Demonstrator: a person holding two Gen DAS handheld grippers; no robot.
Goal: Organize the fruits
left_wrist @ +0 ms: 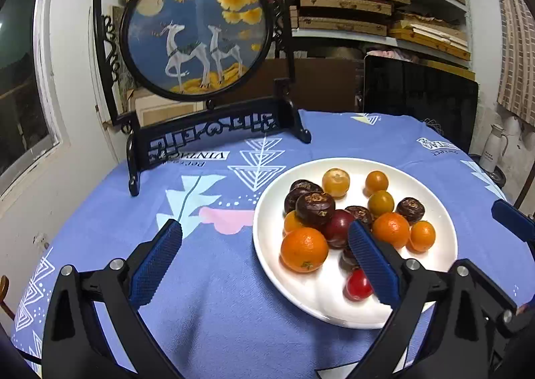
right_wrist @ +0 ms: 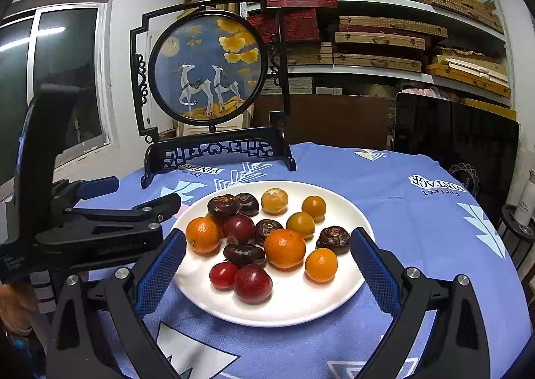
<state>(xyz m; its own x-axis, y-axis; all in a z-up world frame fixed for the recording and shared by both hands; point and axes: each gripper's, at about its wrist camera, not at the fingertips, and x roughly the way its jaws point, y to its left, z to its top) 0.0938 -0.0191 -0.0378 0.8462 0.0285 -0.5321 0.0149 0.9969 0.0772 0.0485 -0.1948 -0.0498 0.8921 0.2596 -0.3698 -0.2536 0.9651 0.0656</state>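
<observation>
A white plate [left_wrist: 267,255] on the blue tablecloth holds several oranges [left_wrist: 303,254], small yellow-orange fruits [left_wrist: 335,182], dark brown water chestnuts [left_wrist: 315,208] and red plums and tomatoes [left_wrist: 358,285]. My left gripper [left_wrist: 265,228] is open and empty, with its right finger over the plate's near side. The plate also shows in the right wrist view [right_wrist: 287,312], with oranges [right_wrist: 284,248], chestnuts [right_wrist: 243,254] and red fruits [right_wrist: 252,282]. My right gripper [right_wrist: 267,242] is open and empty, its fingers on either side of the plate. The left gripper's body [right_wrist: 100,228] shows at the left.
A black-framed round deer screen [left_wrist: 197,31] stands at the table's back left. A dark monitor [left_wrist: 418,101] stands behind the table's right. Shelves of boxes [right_wrist: 384,27] fill the back wall. A white flask [left_wrist: 495,151] sits off the table at right.
</observation>
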